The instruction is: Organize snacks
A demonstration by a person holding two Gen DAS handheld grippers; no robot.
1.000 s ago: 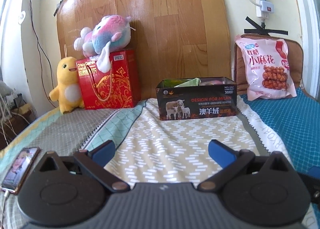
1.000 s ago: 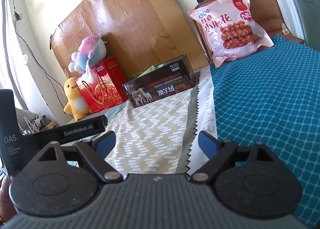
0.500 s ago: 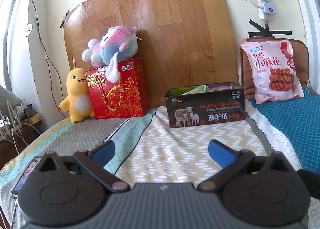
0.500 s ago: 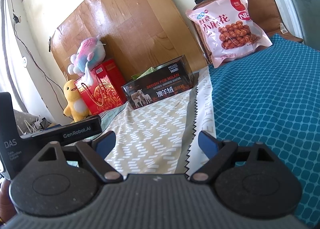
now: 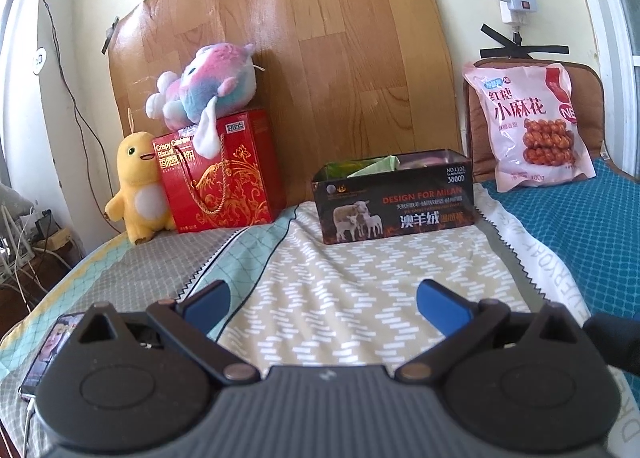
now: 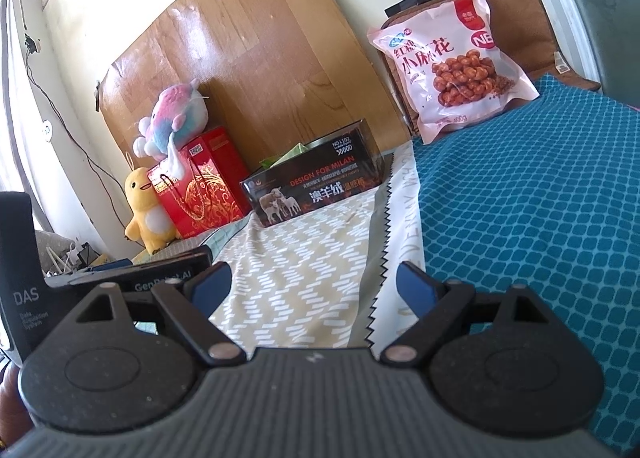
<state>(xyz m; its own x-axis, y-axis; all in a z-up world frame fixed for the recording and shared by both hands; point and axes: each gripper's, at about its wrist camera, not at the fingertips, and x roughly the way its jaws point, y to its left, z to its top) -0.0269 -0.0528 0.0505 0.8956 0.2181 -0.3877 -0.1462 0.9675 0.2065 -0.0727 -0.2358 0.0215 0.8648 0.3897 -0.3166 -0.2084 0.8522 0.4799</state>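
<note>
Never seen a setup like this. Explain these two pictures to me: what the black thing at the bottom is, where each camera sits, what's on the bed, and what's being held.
Each picture comes from a camera mounted on a hand-held gripper, looking along its two blue-tipped fingers. One shows the left gripper, the other the right gripper. Both are open and hold nothing. On the bed stand a black box with packets inside, a red gift box topped by a plush toy, a yellow plush and a pink snack bag. A phone lies at the left.

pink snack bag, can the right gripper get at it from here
Probably yes: the right gripper is open and empty, and only bare blue cover lies between it and the pink snack bag, though some way off.
</note>
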